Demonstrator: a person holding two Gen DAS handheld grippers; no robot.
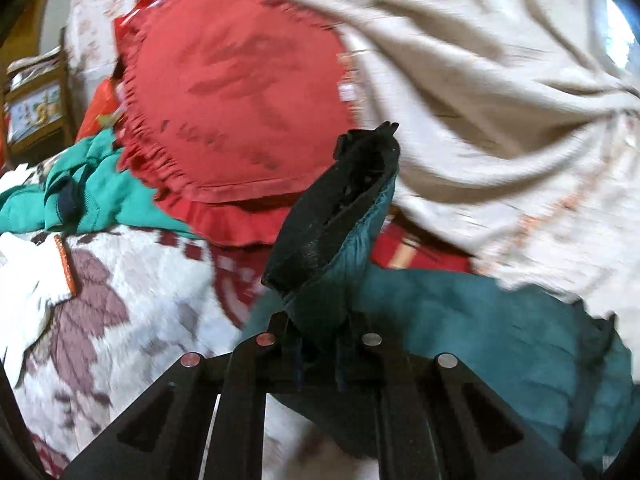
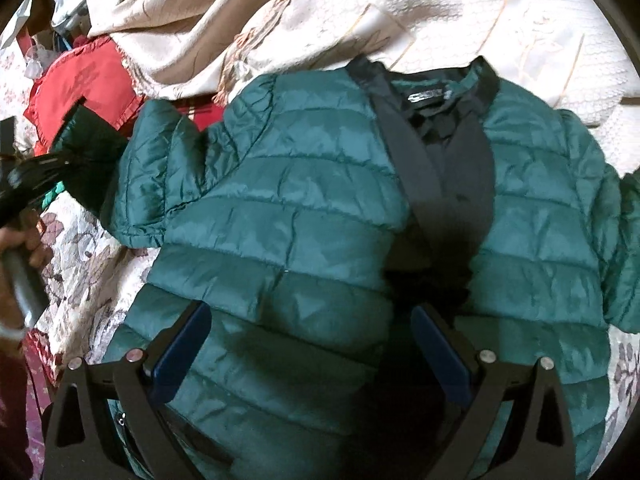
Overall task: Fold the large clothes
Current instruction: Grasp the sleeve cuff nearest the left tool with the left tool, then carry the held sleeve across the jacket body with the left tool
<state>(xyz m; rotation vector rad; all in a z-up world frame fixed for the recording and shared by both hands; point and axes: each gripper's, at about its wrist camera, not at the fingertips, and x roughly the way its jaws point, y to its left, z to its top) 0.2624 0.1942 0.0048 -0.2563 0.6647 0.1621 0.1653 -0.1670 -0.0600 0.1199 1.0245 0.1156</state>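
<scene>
green jacket (image 2: 304, 216) on floral bedspread (image 2: 80, 256)

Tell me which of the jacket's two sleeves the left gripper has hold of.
The sleeve toward the red cushion, at the picture's left in the right wrist view. The left gripper is shut on its black cuff; the opposite sleeve lies ungripped.

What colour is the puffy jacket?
Dark teal green puffer jacket with black trim, best seen from the right wrist view.

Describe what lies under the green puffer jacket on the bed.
Under the green puffer jacket a floral bedspread shows at its left edge and a cream blanket beyond its collar; anything beneath its middle is covered.
</scene>
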